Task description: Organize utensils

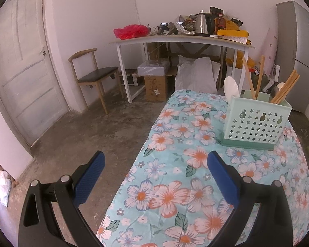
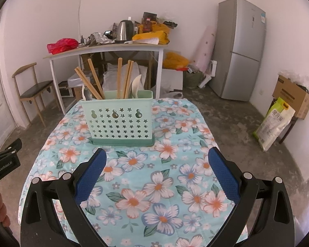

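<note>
A mint-green perforated utensil holder point(image 2: 119, 119) stands on the flowered tablecloth point(image 2: 154, 185); it also shows in the left wrist view point(image 1: 255, 123). Wooden chopsticks point(image 2: 119, 76) and white spoons point(image 2: 136, 86) stand upright in it, also seen in the left wrist view as chopsticks point(image 1: 259, 76) and a spoon point(image 1: 231, 87). My right gripper point(image 2: 157, 168) is open and empty, hovering over the cloth in front of the holder. My left gripper point(image 1: 157, 170) is open and empty at the table's left edge, left of the holder; its body point(image 2: 4, 160) shows in the right wrist view.
A white desk point(image 2: 105, 49) with a kettle point(image 2: 124, 29) and clutter stands behind. A wooden chair point(image 1: 92, 76) is at the left, a door point(image 1: 20, 65) beyond it. A grey fridge point(image 2: 240, 47), a cardboard box point(image 2: 292, 96) and a sack point(image 2: 274, 123) are at the right.
</note>
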